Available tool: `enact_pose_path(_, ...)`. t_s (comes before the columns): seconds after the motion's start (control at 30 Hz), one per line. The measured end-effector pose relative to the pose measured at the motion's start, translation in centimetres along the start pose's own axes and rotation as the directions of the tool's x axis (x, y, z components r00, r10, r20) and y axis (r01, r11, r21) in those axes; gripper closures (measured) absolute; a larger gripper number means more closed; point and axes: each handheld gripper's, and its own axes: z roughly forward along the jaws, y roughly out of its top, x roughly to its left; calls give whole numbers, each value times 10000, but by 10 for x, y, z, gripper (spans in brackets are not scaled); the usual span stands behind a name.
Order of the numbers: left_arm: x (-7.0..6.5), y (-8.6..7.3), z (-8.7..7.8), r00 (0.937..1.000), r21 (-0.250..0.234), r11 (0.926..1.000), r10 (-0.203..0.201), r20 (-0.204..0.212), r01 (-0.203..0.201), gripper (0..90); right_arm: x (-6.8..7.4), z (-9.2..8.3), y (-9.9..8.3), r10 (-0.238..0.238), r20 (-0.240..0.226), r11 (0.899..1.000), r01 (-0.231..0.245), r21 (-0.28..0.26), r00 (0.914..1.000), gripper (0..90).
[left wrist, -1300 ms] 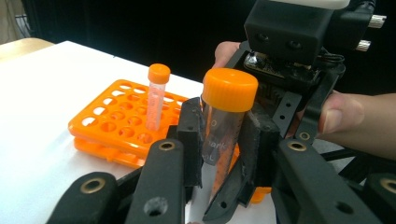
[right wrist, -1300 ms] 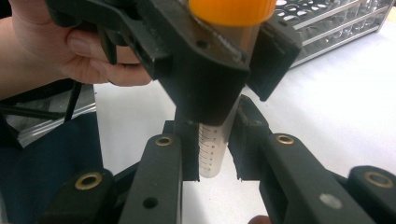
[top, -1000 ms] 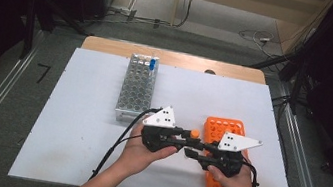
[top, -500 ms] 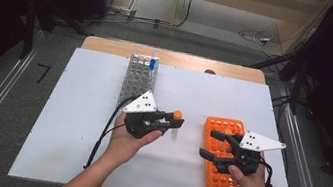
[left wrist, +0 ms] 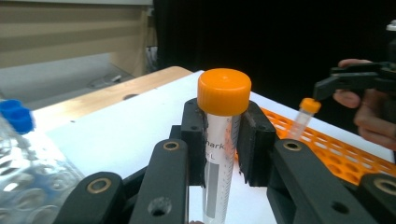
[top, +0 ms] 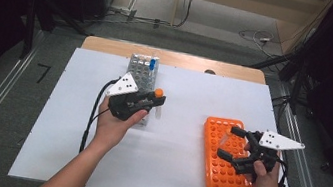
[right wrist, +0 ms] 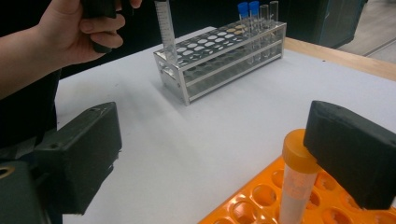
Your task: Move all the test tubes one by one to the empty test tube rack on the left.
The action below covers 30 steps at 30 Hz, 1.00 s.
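Observation:
A clear tube with an orange cap (left wrist: 223,140) stands upright between the jaws of my left gripper (left wrist: 223,121), which is shut on it. In the high view that gripper (top: 155,101) holds the tube (top: 157,108) at the near end of the metal rack (top: 141,77). My right gripper (top: 230,143) hangs over the orange rack (top: 222,173); its jaws have just been opening and now stand wide apart. In the right gripper view a second orange-capped tube (right wrist: 293,186) stands in the orange rack (right wrist: 243,205) beside one pad (right wrist: 350,154), not gripped.
Two blue-capped tubes (top: 152,63) stand at the far end of the metal rack (right wrist: 219,56). The racks sit on a white sheet (top: 194,98) over a wooden table. Cables trail from both grippers. Dark equipment stands around the table.
The grippers were close together by the orange rack. My left gripper has carried the orange-capped tube up and left to the metal rack. My right gripper has drawn back right and opened.

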Motion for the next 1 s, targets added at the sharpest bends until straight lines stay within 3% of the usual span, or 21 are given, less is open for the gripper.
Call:
enact_pose_path(0.3,25,10,4,9970,-199,9998,-60,-771,45,754,-13,-4,-8,225,283,9994,-232,264,9993,0)
enact_pose_path(0.6,52,15,11,9869,-455,9988,-253,-1592,182,754,-22,-12,-13,419,723,9990,-431,155,9965,0)
enact_pose_path(0.73,60,19,19,9818,-552,9984,-176,-1893,72,753,-26,-13,-16,488,839,9987,-498,104,9953,0)
enact_pose_path(1.0,78,16,37,9621,-944,9949,-596,-2662,355,753,-31,-17,-19,635,976,9979,-644,55,9932,0)
